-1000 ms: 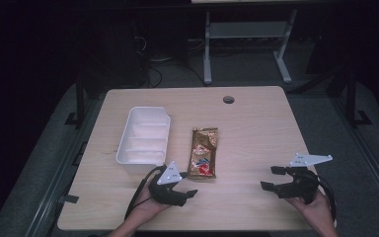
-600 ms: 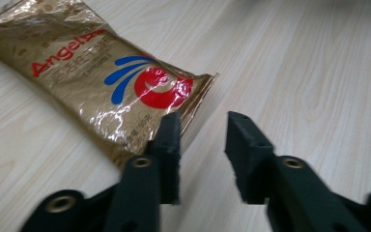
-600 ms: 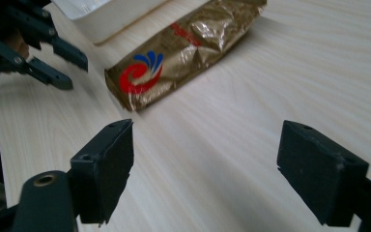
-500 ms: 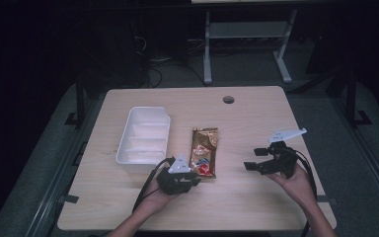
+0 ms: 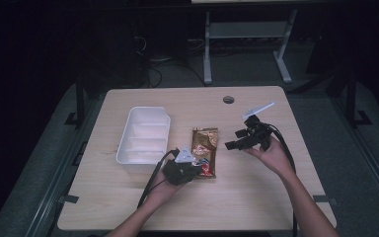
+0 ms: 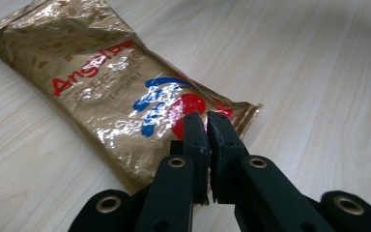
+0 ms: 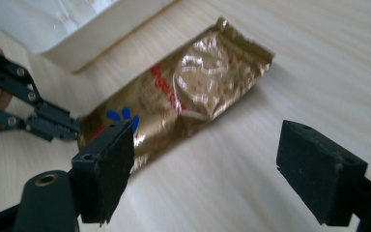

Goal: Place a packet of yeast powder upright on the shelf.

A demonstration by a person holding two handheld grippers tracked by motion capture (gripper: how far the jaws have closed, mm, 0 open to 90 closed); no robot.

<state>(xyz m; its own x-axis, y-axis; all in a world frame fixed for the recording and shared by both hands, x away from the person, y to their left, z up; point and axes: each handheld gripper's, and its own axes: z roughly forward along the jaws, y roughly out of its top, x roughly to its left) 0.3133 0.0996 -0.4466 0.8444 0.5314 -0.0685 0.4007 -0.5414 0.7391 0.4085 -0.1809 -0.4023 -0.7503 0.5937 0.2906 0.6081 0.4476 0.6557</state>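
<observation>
I have the left hand-held gripper (image 5: 193, 169) at the near end of the gold foil packet (image 5: 205, 158), and its jaws have just been closing: in the left gripper view they stand together on the packet's near seam, so I judge the pinch made. The packet lies flat on the table (image 5: 256, 197), just beside the white tray (image 5: 144, 139), so the lift and any move toward that tray are left to do. My right hand-held gripper (image 5: 235, 139) hangs above the table to the packet's right, jaws wide apart and holding nothing. The packet is crinkly, glossy foil, oblong with crimped ends, printed in red and blue. The tray is matte white, rectangular with rounded corners; the table is pale wood grain.
</observation>
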